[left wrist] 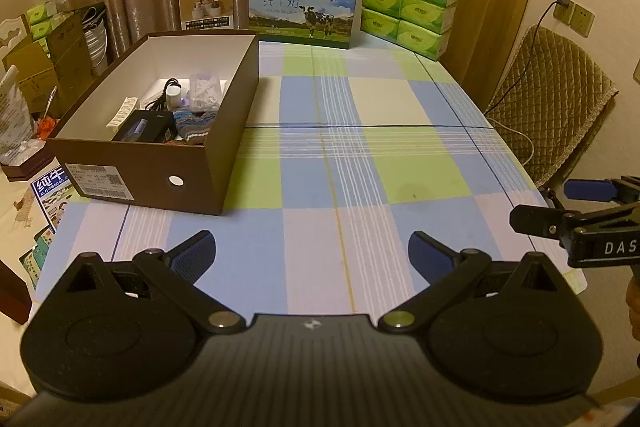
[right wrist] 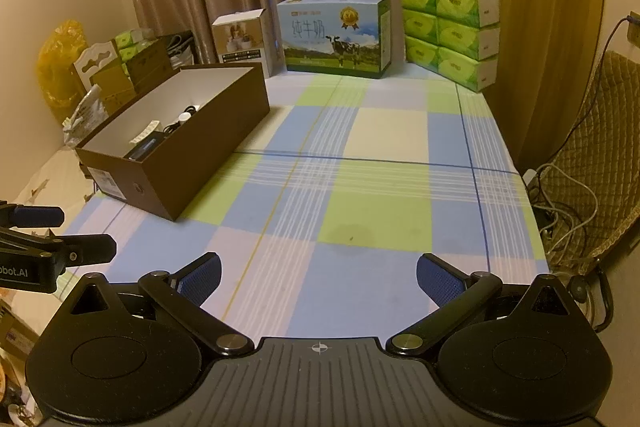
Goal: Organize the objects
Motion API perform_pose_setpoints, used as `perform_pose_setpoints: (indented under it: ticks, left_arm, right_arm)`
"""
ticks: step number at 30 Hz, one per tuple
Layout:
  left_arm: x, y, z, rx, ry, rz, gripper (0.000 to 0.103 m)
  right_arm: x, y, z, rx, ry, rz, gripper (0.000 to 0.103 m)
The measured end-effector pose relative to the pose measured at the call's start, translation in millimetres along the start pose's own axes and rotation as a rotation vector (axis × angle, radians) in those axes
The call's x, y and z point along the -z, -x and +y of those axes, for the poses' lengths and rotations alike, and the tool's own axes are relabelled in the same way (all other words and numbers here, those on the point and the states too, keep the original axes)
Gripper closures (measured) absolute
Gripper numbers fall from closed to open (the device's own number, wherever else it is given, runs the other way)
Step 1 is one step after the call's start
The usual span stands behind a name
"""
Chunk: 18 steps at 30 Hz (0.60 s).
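A brown shoebox (left wrist: pixel 224 131) (right wrist: pixel 224 131) stands open on the left of the checked tablecloth (left wrist: pixel 380 147) (right wrist: pixel 380 167). Inside it lie a black box (left wrist: pixel 148 129), a black cable (left wrist: pixel 160 99), a white strip (left wrist: pixel 122 113), a knitted cloth (left wrist: pixel 196 129) and a clear plastic bag (left wrist: pixel 204 93). My left gripper (left wrist: pixel 312 255) hovers open over the near edge of the table, nothing between its fingers. My right gripper (right wrist: pixel 318 277) is also open and empty, to the right of the left one; it shows in the left wrist view (left wrist: pixel 560 207), and the left gripper shows in the right wrist view (right wrist: pixel 76 231).
At the back of the table stand a milk carton box (left wrist: pixel 302 9) (right wrist: pixel 336 35), a small white product box (left wrist: pixel 206 3) (right wrist: pixel 242 41) and stacked green tissue packs (left wrist: pixel 410 7) (right wrist: pixel 450 35). A quilted chair (left wrist: pixel 548 107) (right wrist: pixel 600 167) with cables stands at the right. Boxes and bags crowd the left.
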<state>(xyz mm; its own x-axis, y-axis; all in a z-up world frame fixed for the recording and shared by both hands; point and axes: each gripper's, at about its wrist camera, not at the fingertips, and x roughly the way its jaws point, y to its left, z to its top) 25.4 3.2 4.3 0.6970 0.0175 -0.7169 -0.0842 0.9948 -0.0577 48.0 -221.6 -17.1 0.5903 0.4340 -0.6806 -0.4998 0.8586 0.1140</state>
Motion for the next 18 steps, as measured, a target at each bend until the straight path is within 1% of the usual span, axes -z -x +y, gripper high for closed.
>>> perform_pose_setpoints:
  ticks: [18]
  left_arm:
    - [0.7,-6.1,-0.5,0.001,-0.001,0.014,0.002]
  right_arm:
    - [1.0,-1.7,2.5,-0.003,-0.001,0.005,0.002]
